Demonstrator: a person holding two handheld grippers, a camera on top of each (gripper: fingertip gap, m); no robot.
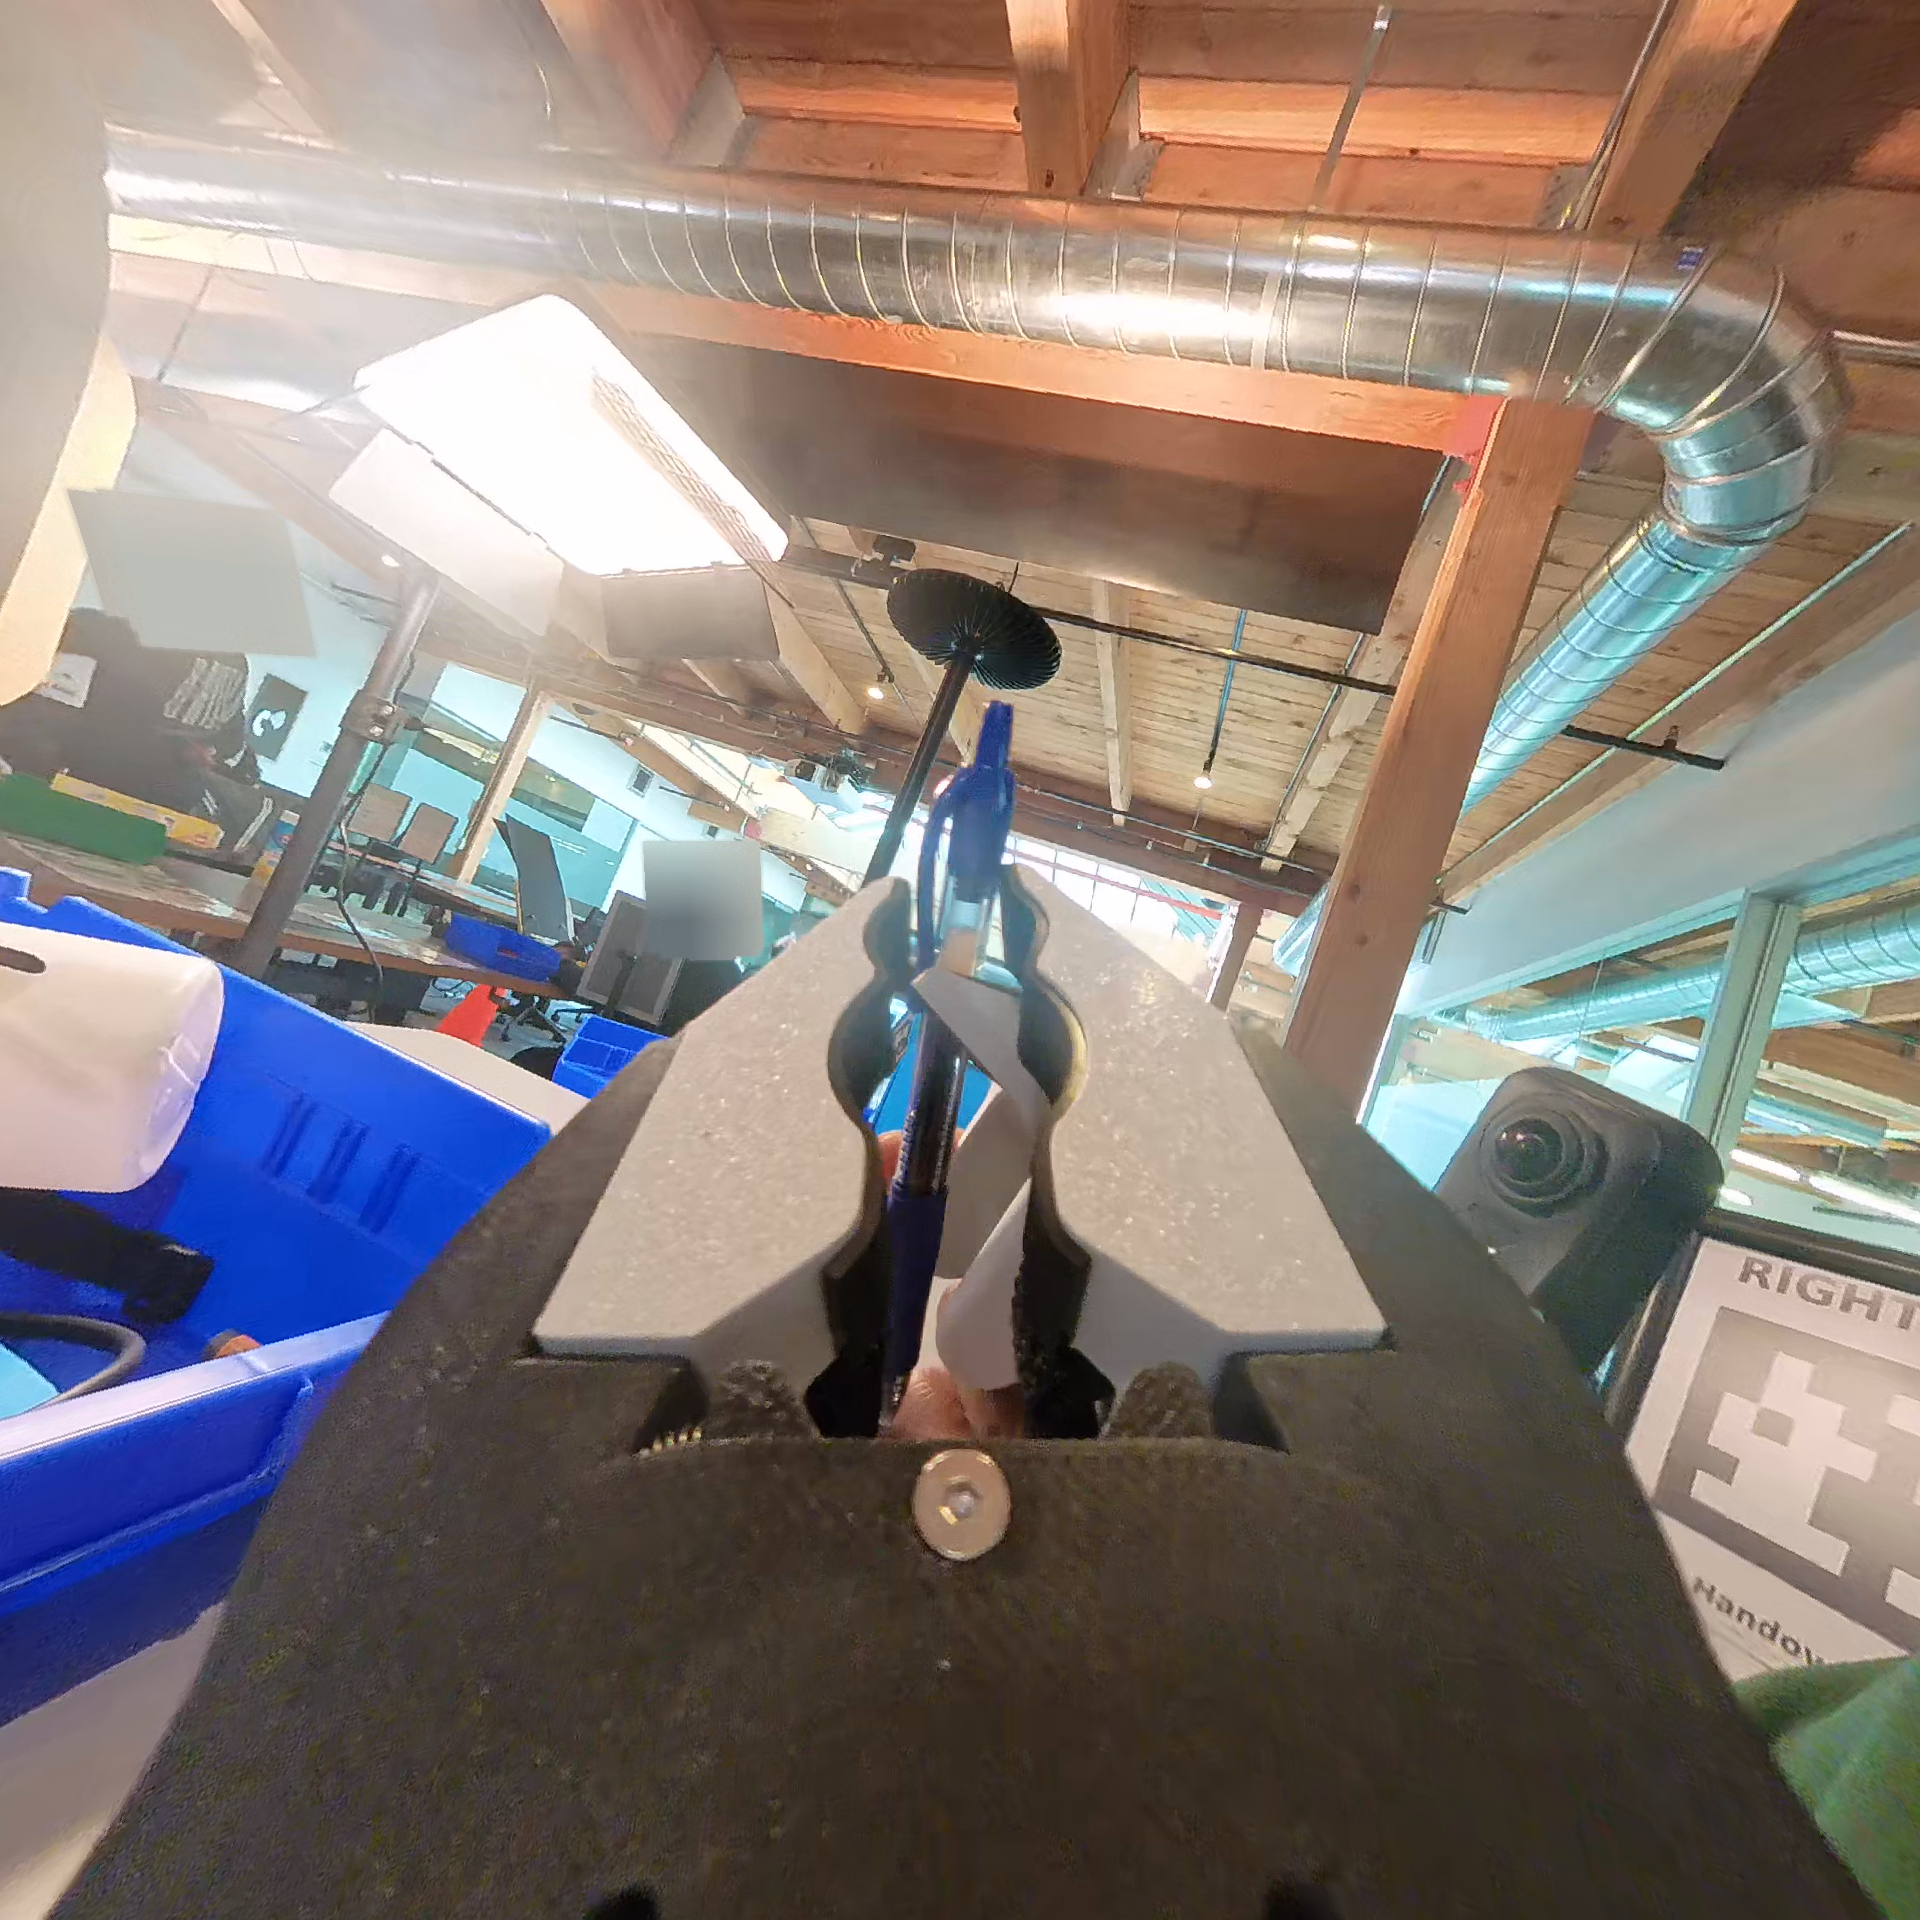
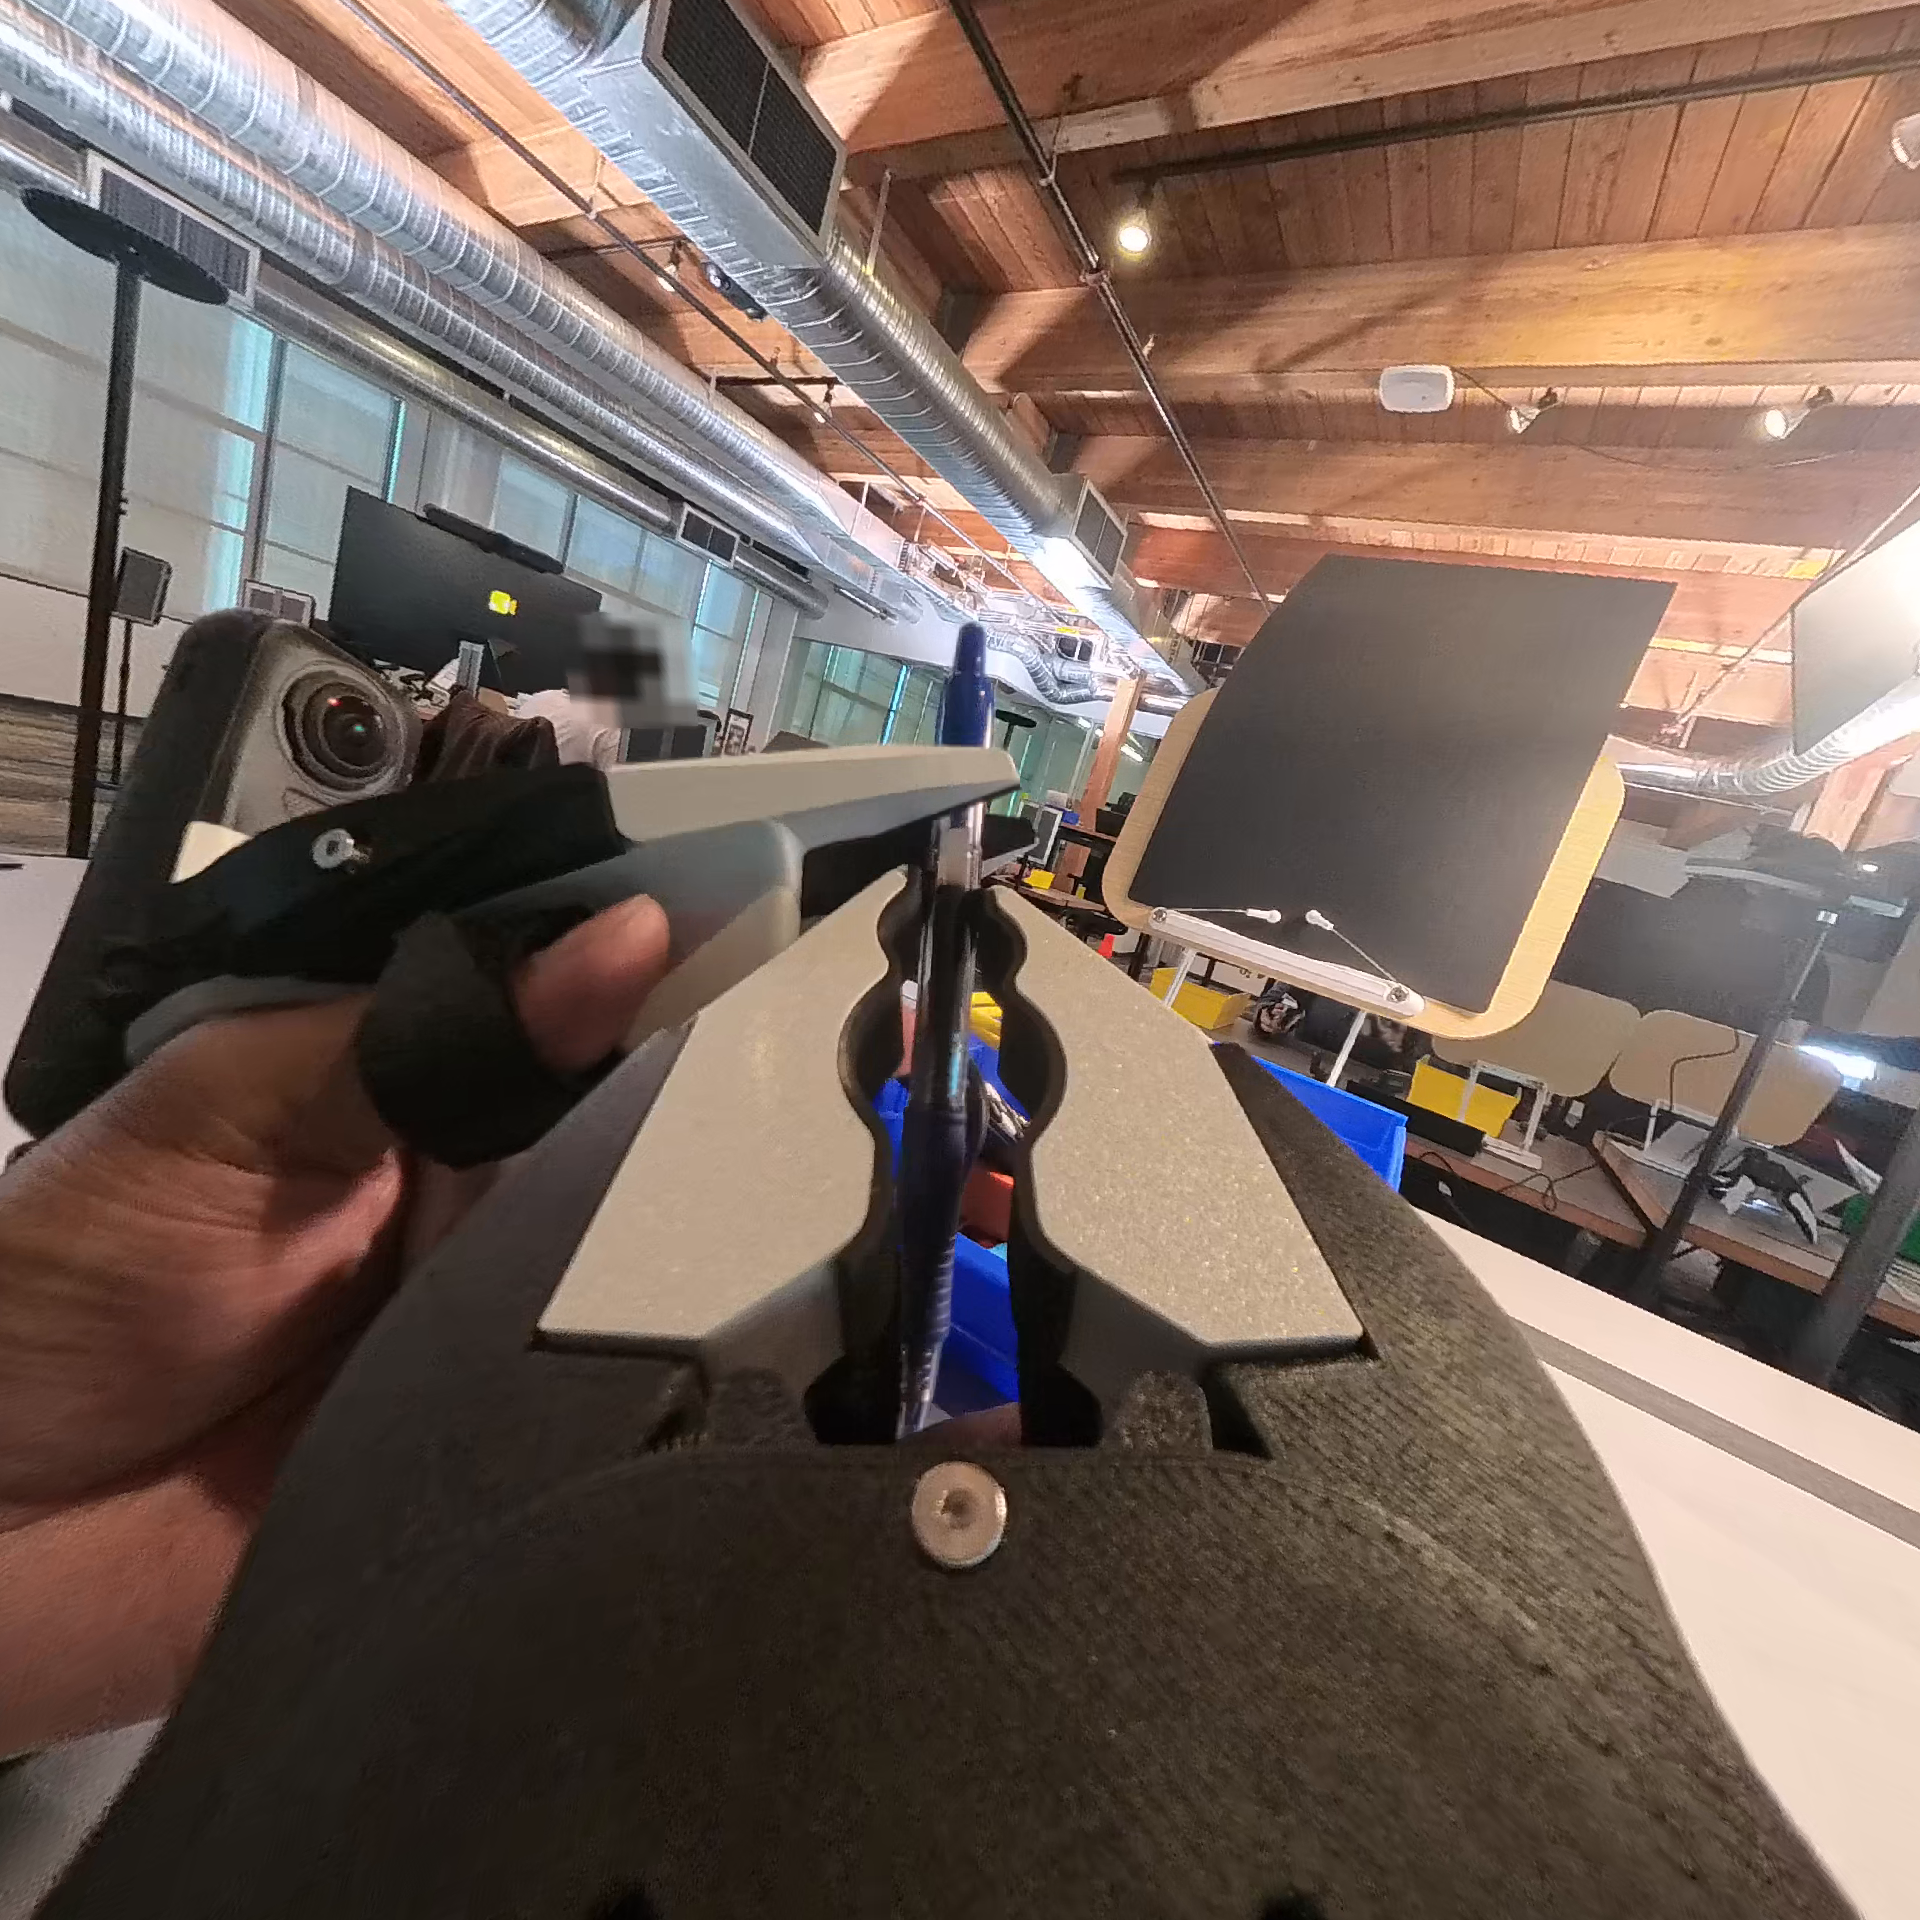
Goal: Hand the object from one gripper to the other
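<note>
A blue click pen (image 1: 982,790) stands upright between the tips of my left gripper (image 1: 958,899), which is shut on its clear barrel. In the right wrist view the same pen (image 2: 961,686) also runs between the fingers of my right gripper (image 2: 948,894), which is shut on it lower down. The left gripper (image 2: 971,816) reaches in from the left, held by a hand (image 2: 156,1247), and clamps the pen just above the right gripper's tips. A grey finger of the right gripper (image 1: 997,1039) shows through the left gripper's gap.
A blue bin (image 1: 312,1143) with a white container (image 1: 94,1070) sits to the left. A green cloth (image 1: 1849,1745) lies at the lower right. A white table (image 2: 1714,1507) runs along the right, with a black board on a stand (image 2: 1382,790) behind it. Less than 4 cm separates the two grippers' tips.
</note>
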